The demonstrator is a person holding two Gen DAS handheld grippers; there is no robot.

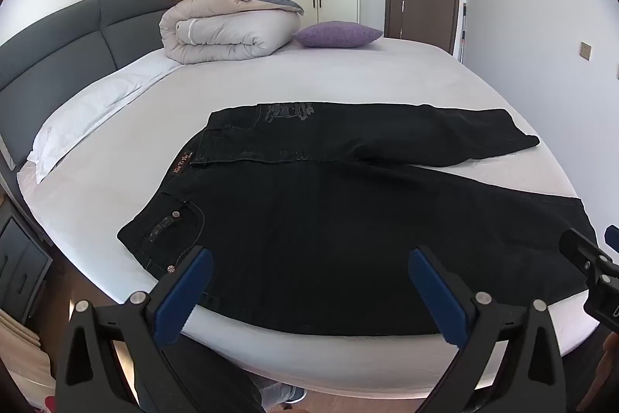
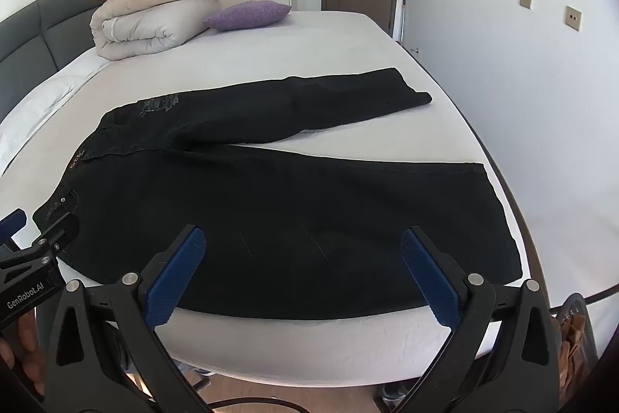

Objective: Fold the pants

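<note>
- Two grippers, both empty: left gripper (image 1: pixel 309 271) and right gripper (image 2: pixel 303 252) have jaws spread as wide as they go, nothing between the blue pads (image 1: pixel 185 297), both angled down over the near bed edge.
- Black pants (image 1: pixel 348 219) lie spread flat on the white bed (image 1: pixel 348 80), waistband to the left, two legs splayed in a V toward the right; no fold made yet (judging from the layout).
- Risk: the near leg runs along the mattress edge, its hem (image 2: pixel 499 219) close to the right edge, so a sloppy pull could drag it off the bed.
- Risk: pads may pinch one denim layer only, or catch the sheet as well, so the fold bunches or the sheet lifts.
- Risk: far leg (image 2: pixel 348 95) sits well apart from the near one; folding one over the other without matching seams likely leaves a skewed stack.
- Risk: grippers work just beside each other (each shows in the other's view), so they could collide on a crossing move.
- Rolled duvet (image 1: pixel 228 33) and purple cushion (image 1: pixel 336 34) are well apart from the pants, so they probably won't interfere.
</note>
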